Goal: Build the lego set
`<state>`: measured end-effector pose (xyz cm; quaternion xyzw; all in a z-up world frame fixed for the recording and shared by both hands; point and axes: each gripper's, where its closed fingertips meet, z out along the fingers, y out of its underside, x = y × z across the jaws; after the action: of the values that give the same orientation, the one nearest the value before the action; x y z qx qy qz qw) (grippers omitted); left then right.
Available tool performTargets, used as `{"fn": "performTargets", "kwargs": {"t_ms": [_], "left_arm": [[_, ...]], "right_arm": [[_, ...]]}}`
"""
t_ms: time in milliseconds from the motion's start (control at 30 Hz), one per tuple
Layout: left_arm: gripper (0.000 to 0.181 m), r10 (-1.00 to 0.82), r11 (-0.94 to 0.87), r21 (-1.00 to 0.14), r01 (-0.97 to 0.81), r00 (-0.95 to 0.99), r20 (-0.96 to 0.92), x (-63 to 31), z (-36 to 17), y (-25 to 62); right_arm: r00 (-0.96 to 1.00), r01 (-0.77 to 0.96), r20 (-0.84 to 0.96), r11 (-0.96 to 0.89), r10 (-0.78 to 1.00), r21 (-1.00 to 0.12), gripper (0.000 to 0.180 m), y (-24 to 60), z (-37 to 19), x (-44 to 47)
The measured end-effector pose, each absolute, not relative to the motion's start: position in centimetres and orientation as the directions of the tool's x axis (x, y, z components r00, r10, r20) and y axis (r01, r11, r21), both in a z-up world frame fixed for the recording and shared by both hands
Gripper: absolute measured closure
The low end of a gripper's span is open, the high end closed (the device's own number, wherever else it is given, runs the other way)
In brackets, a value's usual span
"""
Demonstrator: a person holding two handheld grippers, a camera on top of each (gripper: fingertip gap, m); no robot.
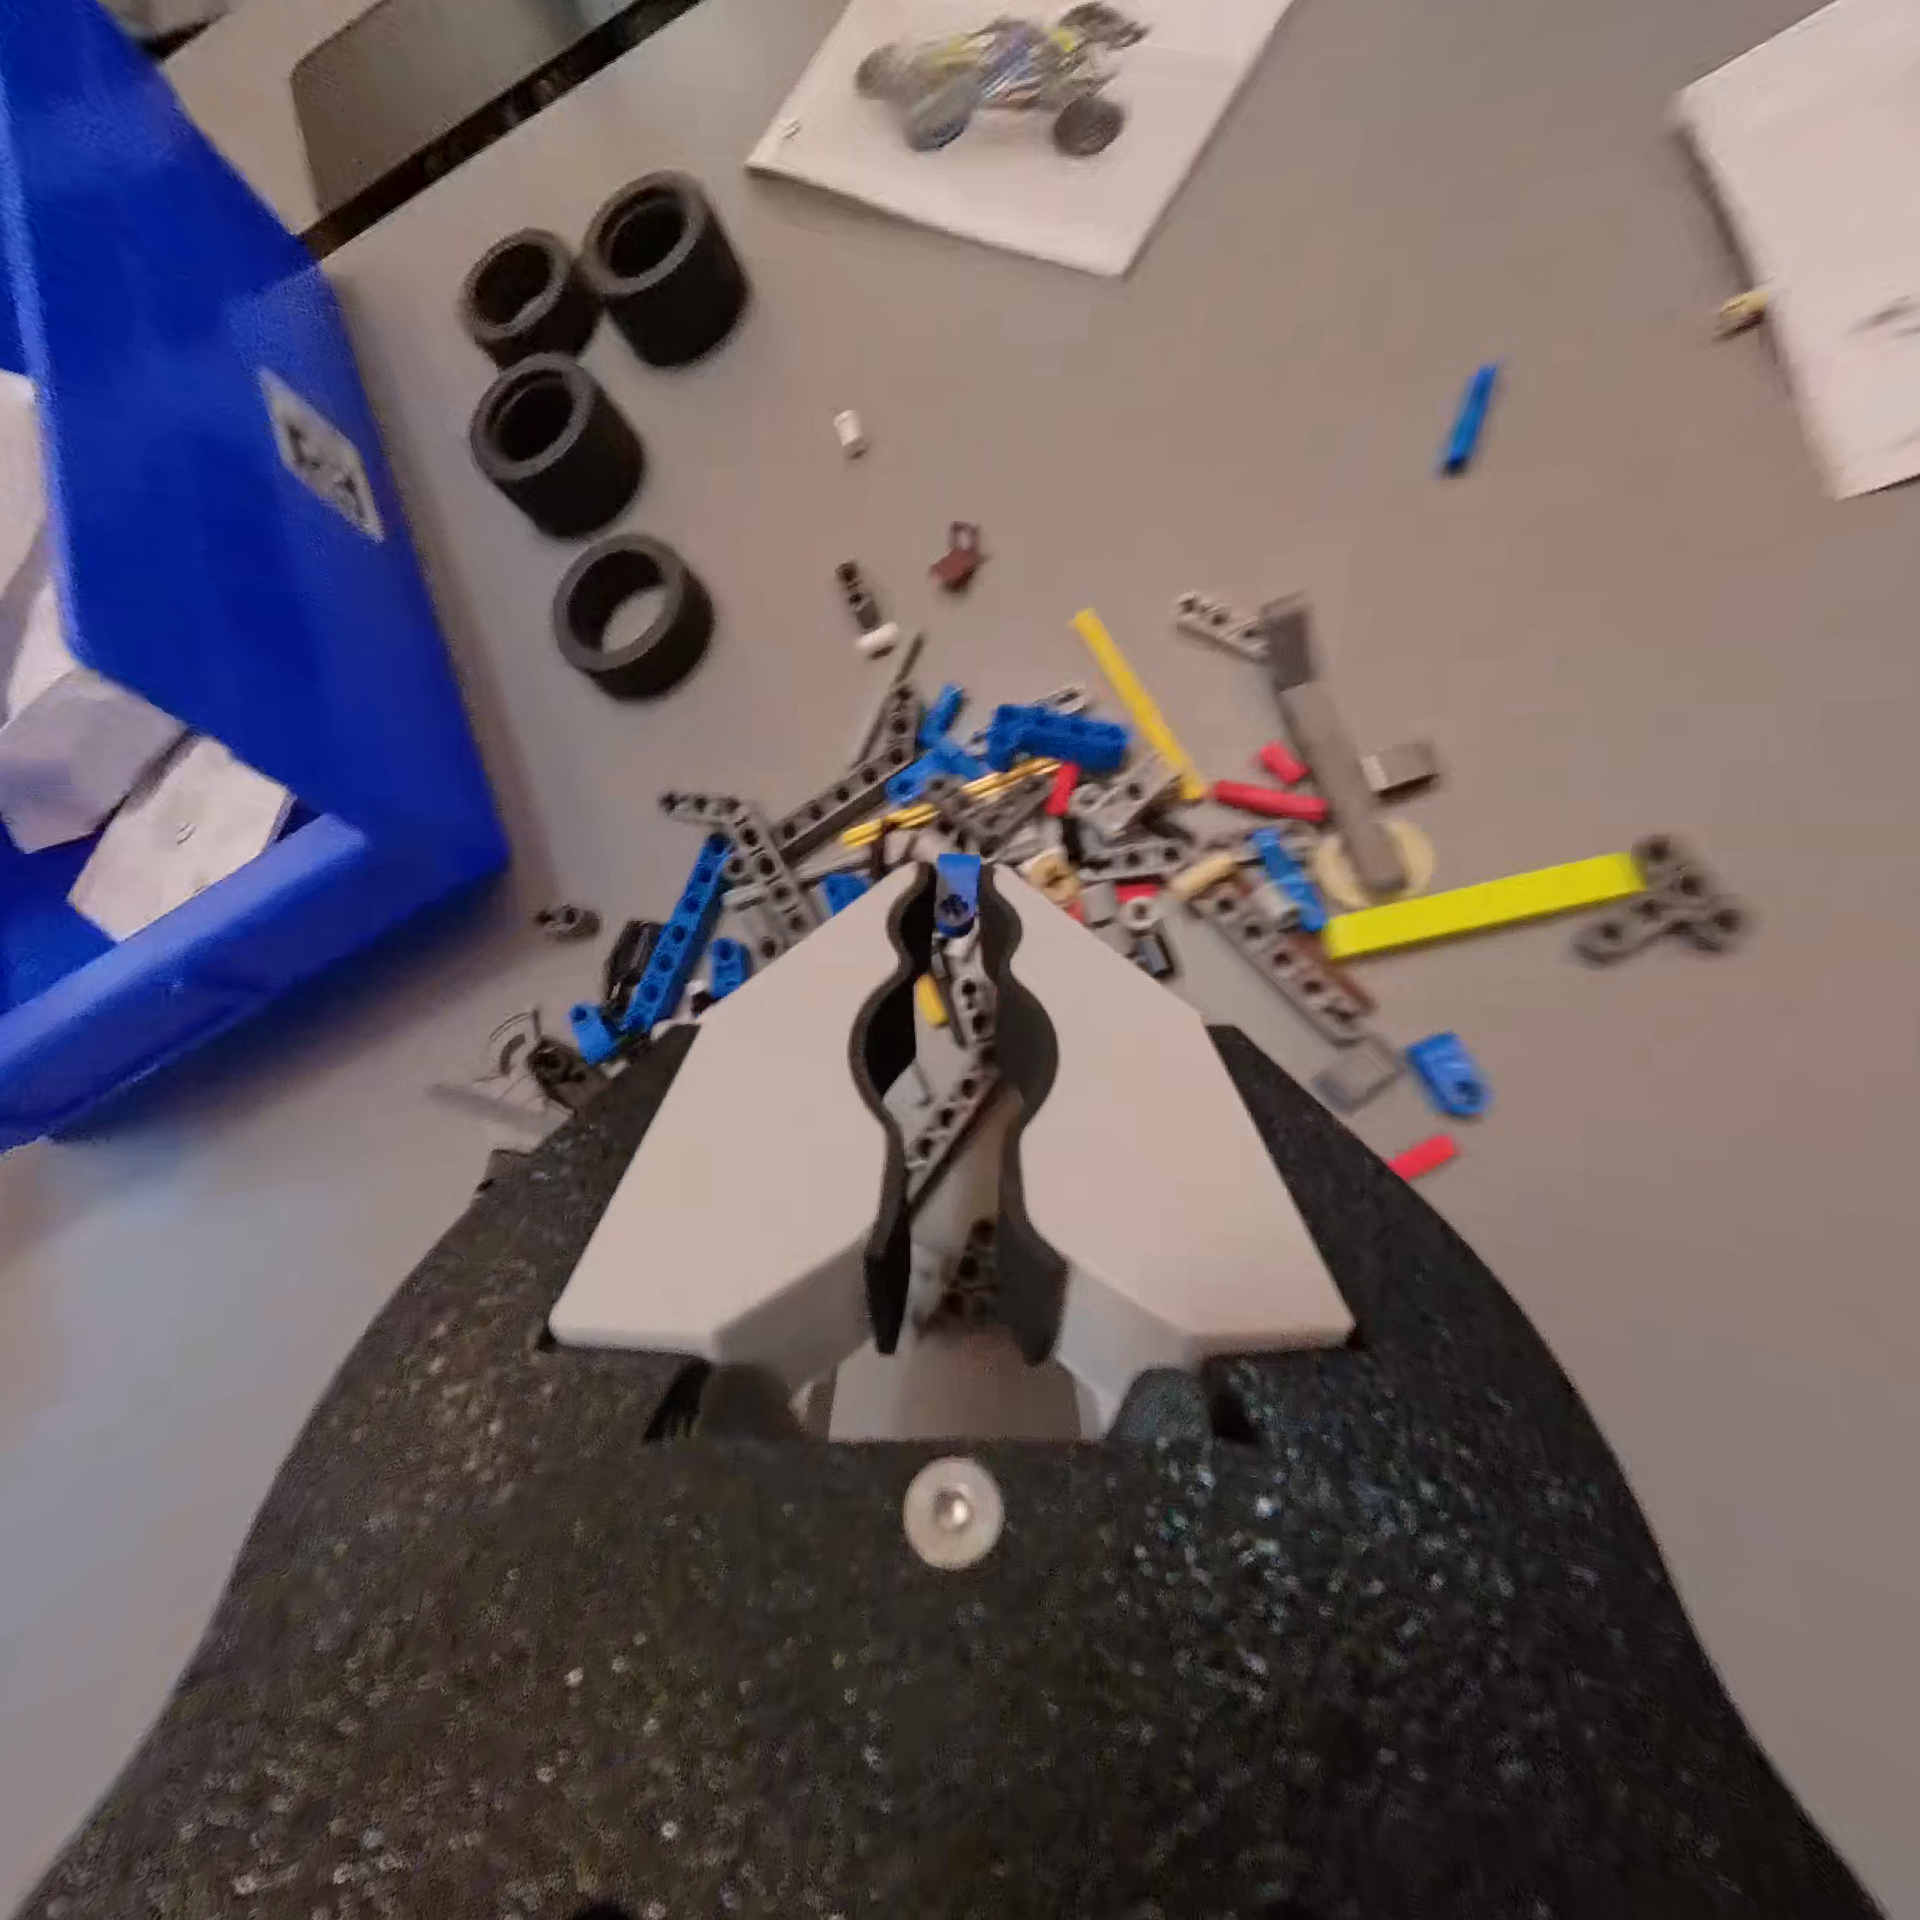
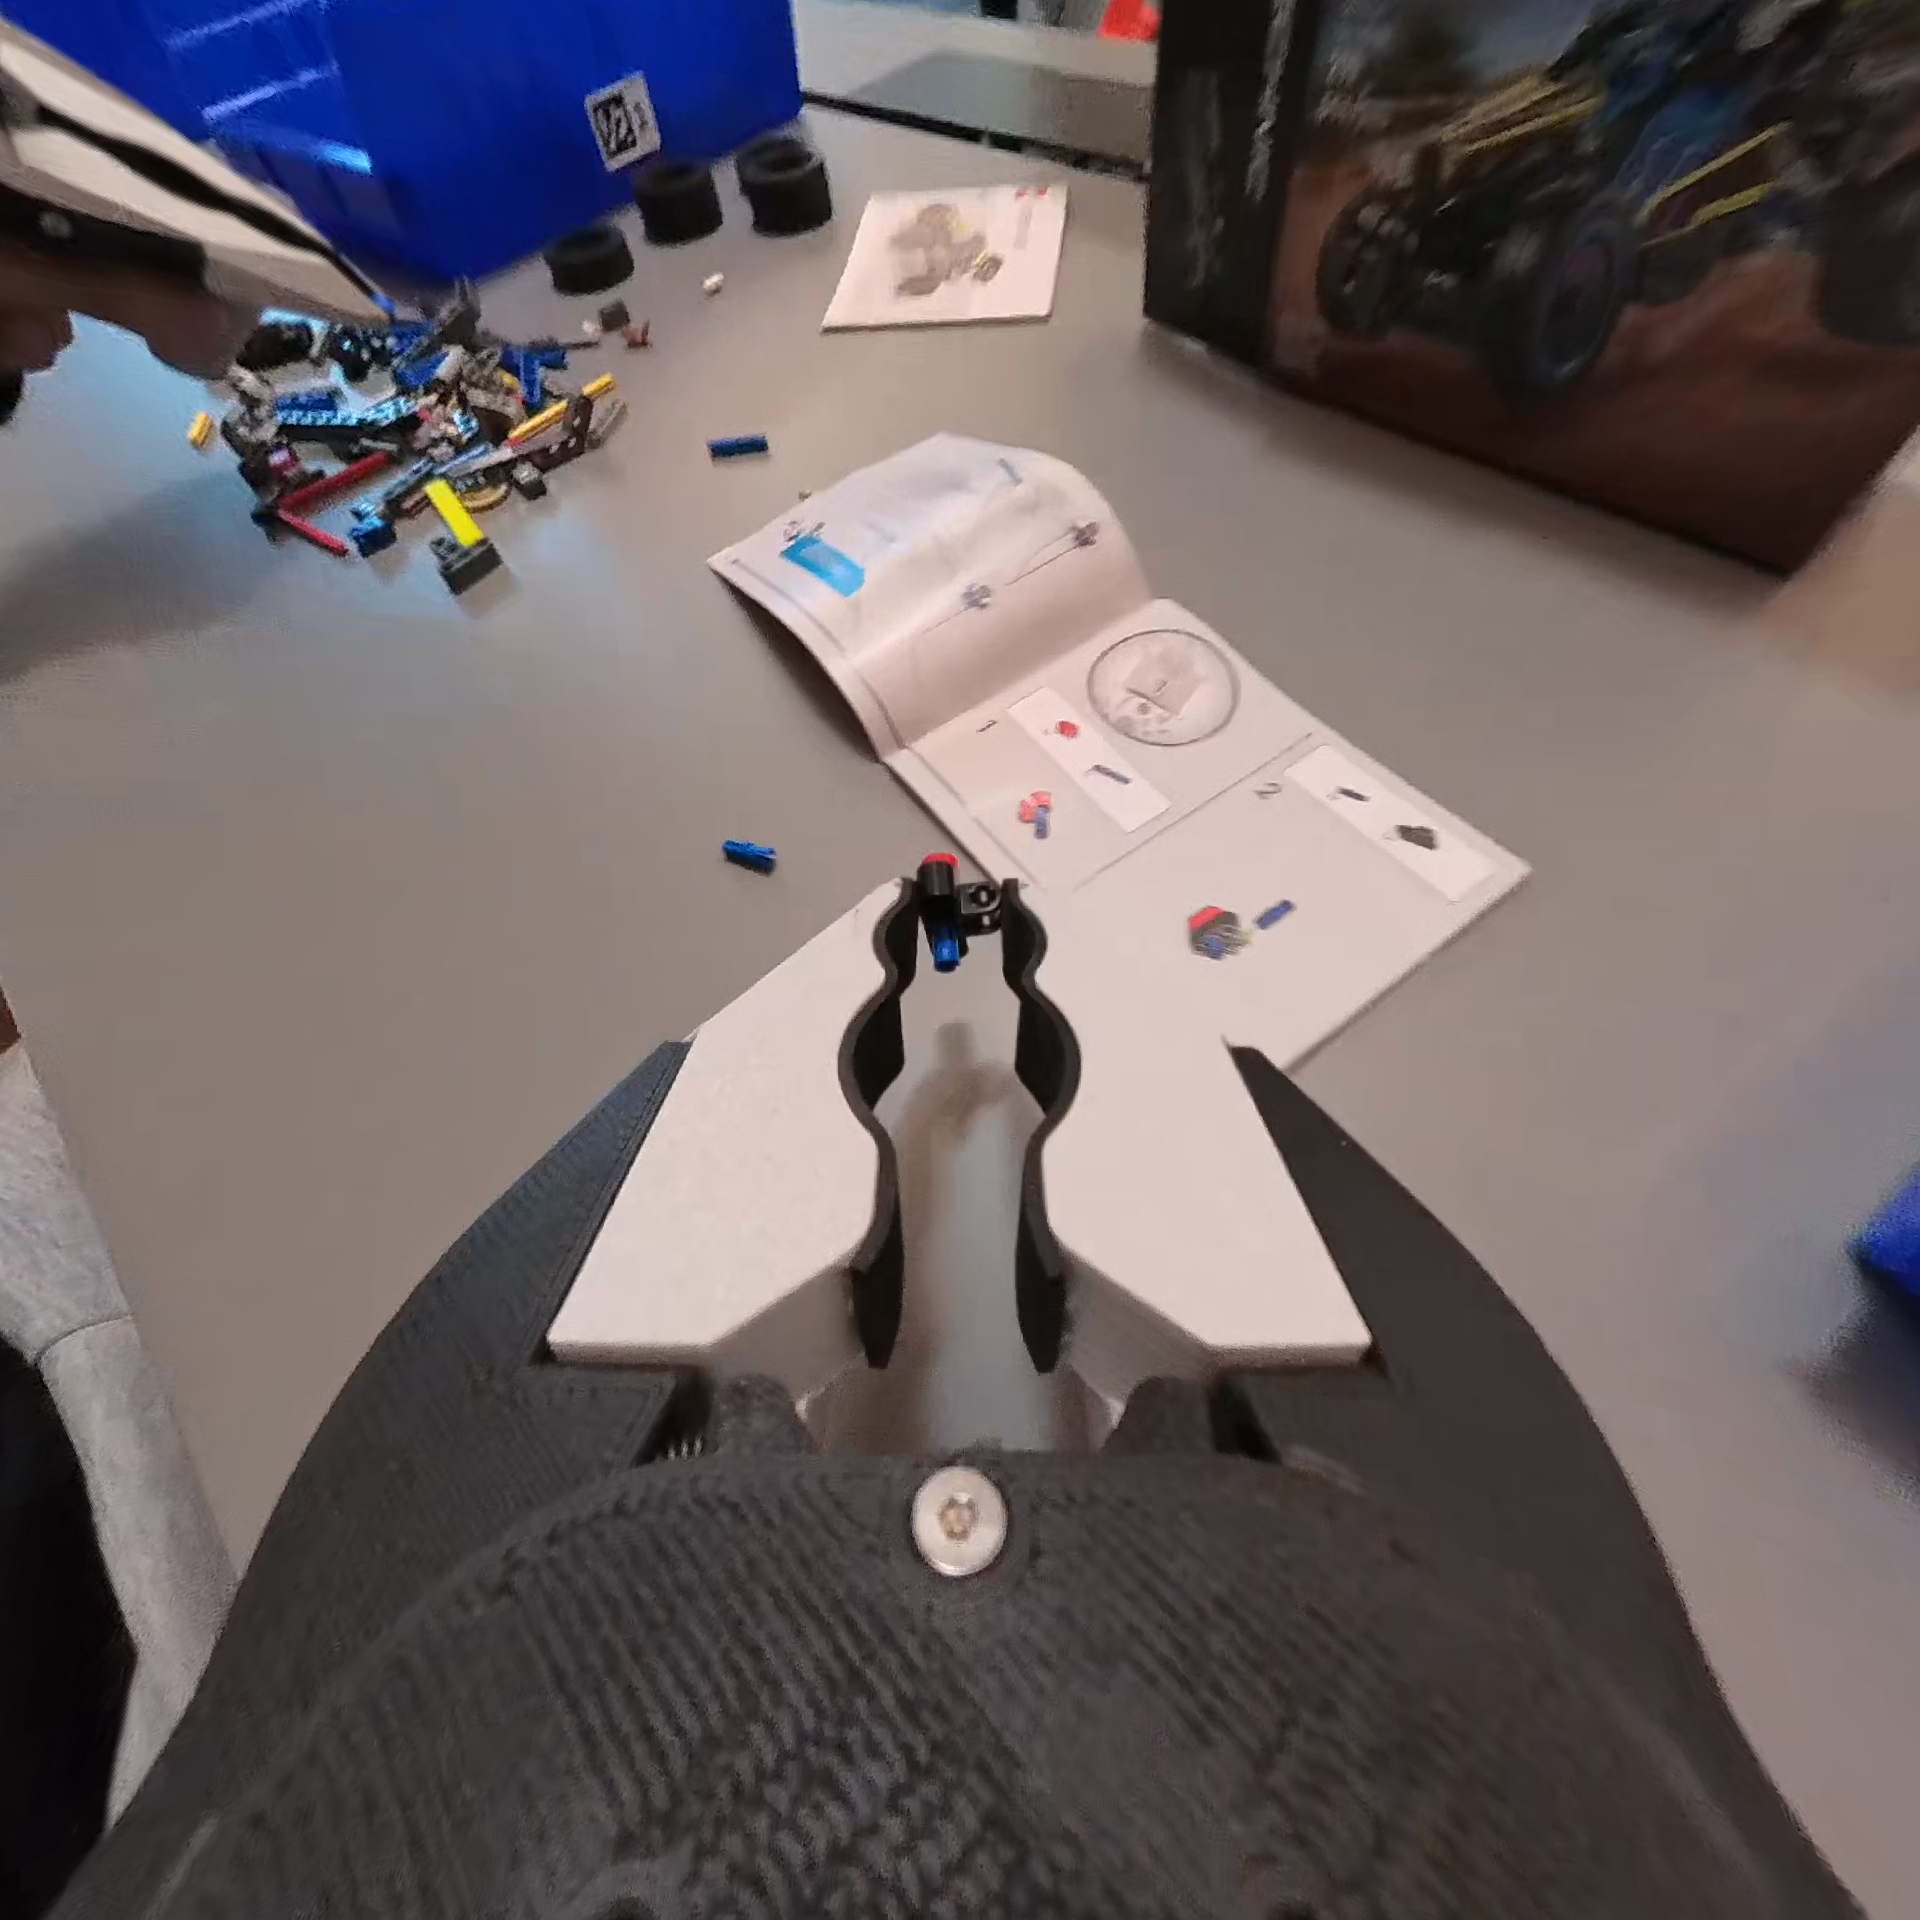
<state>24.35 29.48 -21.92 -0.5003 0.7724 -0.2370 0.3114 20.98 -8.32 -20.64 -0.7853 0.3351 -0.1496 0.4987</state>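
Lego parts (image 1: 1049, 831) lie in a loose pile on the grey table (image 1: 1143, 436), just beyond your left gripper (image 1: 958, 896), whose fingers are nearly pressed together and pinch a small blue piece (image 1: 956, 883) at their tips above the pile. Four black tyres (image 1: 582, 447) sit far left of the pile, beside the blue bin (image 1: 208, 520) that fills the left edge. A yellow beam (image 1: 1481, 902) lies at the pile's right, and a lone blue pin (image 1: 1467, 416) rests farther off. Your right gripper (image 2: 961, 902) pinches a small black connector (image 2: 961, 906) with a red cap and a blue pin through it, held above the table near the open manual (image 2: 1091, 675). Another blue pin (image 2: 750, 854) lies on the table just left of those fingertips. The set's box (image 2: 1538, 260) stands at the far right, and a loose sheet (image 2: 951, 260) lies far off between box and bin. Both views are blurred.
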Motion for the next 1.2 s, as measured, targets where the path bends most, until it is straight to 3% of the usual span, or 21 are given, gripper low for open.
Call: {"fn": "performTargets", "kwargs": {"t_ms": [133, 200, 267, 367, 533, 733, 967, 1200], "left_arm": [[0.15, -0.915, 0.391, -0.758, -0.522, -0.311, -0.258, 25.0, -21.5, 28.9], [0.148, -0.898, 0.411, -0.814, -0.412, -0.338, -0.282, 24.9, -19.1, 26.1], [0.15, -0.826, 0.44, -0.864, -0.245, -0.488, -0.282, 23.5, -16.5, 19.4], [0.146, -0.566, 0.536, -0.842, -0.067, -0.768, -0.299, 18.6, -16.8, 7.8], [0.15, -0.358, 0.661, -0.739, 0.128, -0.812, -0.461, 16.0, -19.8, -0.2], [0.153, -0.369, 0.728, -0.671, 0.139, -0.745, -0.555, 17.0, -20.3, 0.0], [0.164, -0.513, 0.647, -0.762, 0.027, -0.724, -0.461, 18.1, -19.7, 0.1], [0.164, -0.617, 0.52, -0.849, -0.096, -0.729, -0.296, 18.7, -19.5, -0.4]], "right_arm": [[0.753, -0.378, -0.085, -0.324, -0.652, -0.867, 0.166, -5.9, -21.5, 20.4], [0.752, -0.39, -0.106, -0.31, -0.651, -0.867, 0.166, -5.0, -21.5, 20.1], [0.763, -0.414, -0.158, -0.286, -0.627, -0.864, 0.166, -3.8, -21.3, 19.5], [0.771, -0.44, -0.208, -0.267, -0.601, -0.857, 0.166, -1.9, -21.2, 18.6], [0.792, -0.468, -0.308, -0.199, -0.528, -0.861, 0.166, 0.9, -20.6, 17.2], [0.754, -0.531, -0.441, -0.057, -0.487, -0.845, 0.166, 0.6, -19.3, 17.4], [0.709, -0.533, -0.489, 0.067, -0.508, -0.843, 0.166, 0.4, -18.3, 18.3], [0.678, -0.5, -0.476, 0.124, -0.559, -0.857, 0.166, 0.0, -17.9, 19.1]]}}
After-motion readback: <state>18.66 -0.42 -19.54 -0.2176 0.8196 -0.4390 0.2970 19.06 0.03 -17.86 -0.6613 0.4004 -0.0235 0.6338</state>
